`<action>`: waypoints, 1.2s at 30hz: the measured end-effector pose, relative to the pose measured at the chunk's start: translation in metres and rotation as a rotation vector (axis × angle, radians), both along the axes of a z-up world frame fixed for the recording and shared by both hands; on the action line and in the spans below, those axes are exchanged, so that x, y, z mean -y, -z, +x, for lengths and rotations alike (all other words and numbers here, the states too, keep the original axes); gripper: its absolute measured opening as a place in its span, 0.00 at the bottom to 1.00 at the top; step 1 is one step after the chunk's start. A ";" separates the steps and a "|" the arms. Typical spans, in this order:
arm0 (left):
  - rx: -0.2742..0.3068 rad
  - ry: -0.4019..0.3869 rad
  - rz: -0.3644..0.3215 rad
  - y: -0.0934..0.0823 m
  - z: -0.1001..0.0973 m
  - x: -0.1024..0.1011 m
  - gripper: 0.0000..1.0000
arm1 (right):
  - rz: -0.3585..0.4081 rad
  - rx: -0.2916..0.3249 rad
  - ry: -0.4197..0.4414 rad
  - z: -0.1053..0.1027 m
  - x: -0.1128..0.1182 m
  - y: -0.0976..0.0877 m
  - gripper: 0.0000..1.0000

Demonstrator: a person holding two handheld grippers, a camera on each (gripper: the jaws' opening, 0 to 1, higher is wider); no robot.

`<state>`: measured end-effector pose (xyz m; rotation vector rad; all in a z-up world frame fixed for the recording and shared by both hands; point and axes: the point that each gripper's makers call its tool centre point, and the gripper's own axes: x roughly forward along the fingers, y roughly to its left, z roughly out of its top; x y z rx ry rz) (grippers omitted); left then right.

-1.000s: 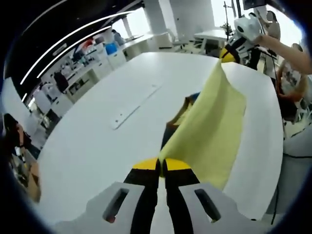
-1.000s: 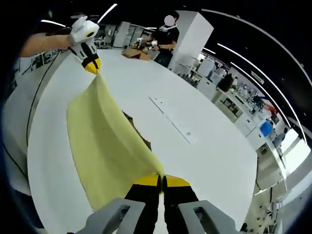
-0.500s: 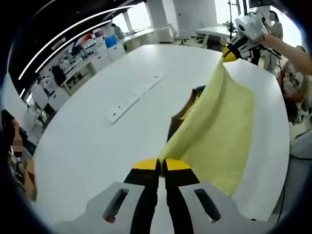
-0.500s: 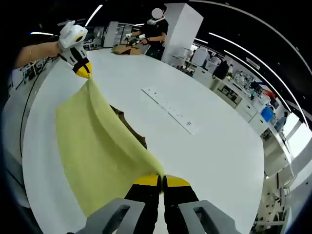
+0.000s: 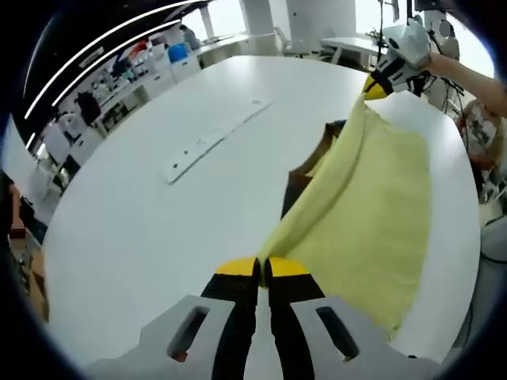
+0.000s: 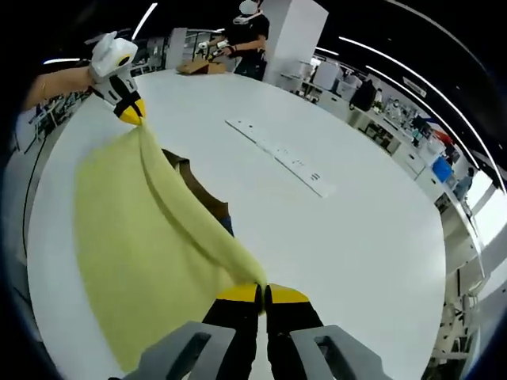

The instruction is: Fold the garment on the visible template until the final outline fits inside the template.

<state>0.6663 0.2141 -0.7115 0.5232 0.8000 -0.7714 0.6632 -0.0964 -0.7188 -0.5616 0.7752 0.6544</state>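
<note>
The left hand-held gripper (image 5: 262, 267) and the right hand-held gripper (image 6: 262, 293) each pinch a corner of the yellow garment (image 5: 372, 214), stretched above the white tabletop (image 5: 158, 214) toward 1 o'clock in the left gripper view.

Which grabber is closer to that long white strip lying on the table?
Hard to call; the two look about equally far. The left gripper and right gripper each pinch one end of the yellow garment's lifted edge, and the white strip lies alongside that edge, across bare table.
</note>
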 end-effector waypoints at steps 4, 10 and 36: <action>-0.006 0.009 0.004 0.009 0.003 0.000 0.01 | -0.017 -0.013 -0.014 0.008 0.003 0.011 0.00; -0.025 -0.001 0.005 0.023 0.006 -0.002 0.01 | -0.031 -0.021 -0.030 0.015 0.005 0.019 0.00; 0.038 0.121 0.009 0.023 -0.004 -0.001 0.20 | -0.111 -0.010 -0.154 0.004 0.001 0.022 0.20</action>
